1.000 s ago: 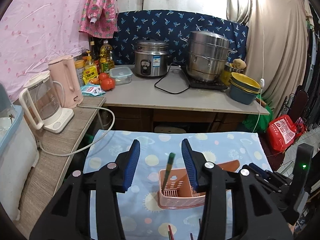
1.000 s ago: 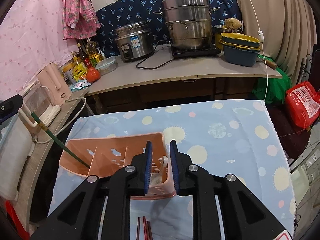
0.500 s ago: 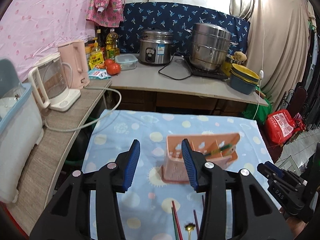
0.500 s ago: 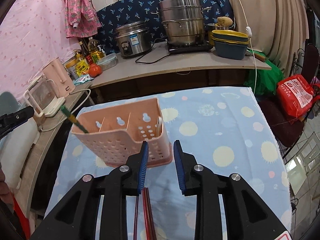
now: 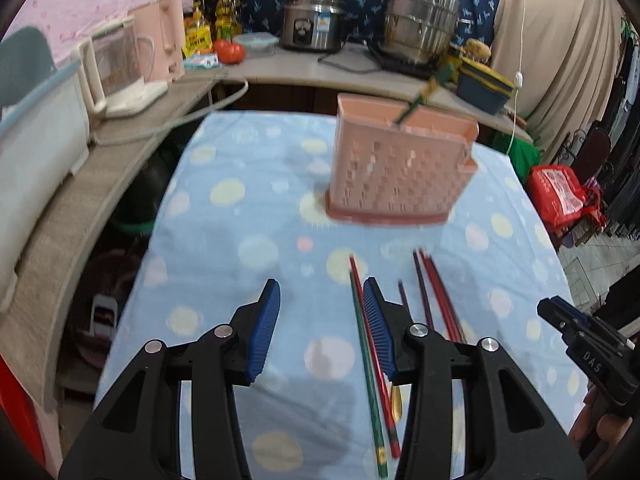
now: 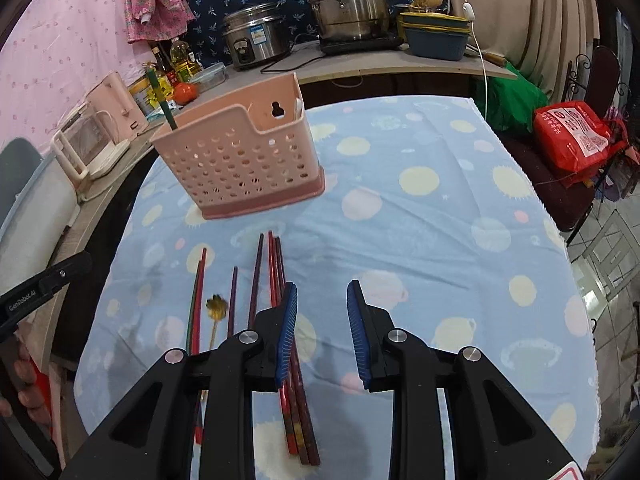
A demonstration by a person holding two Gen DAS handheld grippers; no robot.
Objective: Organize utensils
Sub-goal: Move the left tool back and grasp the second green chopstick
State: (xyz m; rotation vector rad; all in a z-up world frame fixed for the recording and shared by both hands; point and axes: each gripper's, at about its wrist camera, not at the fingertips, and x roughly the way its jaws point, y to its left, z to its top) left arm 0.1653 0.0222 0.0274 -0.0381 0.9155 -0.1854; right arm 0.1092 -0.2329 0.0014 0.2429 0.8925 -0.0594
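While both tools hover empty, I note the left gripper [image 5: 320, 328] spread over bare cloth and the right gripper [image 6: 322, 334] parted, nothing between. Loose chopsticks [image 6: 276, 280] and a gold spoon [image 6: 217, 307] lie ahead of the upright pink caddy [image 6: 244, 160], which holds one green chopstick [image 6: 160, 98], presumably sorted.

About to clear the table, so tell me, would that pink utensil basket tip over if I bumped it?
Probably: the pink utensil basket looks like thin perforated plastic, tall on a narrow base. It holds little besides one green chopstick, so it is likely light and slides on the cloth.
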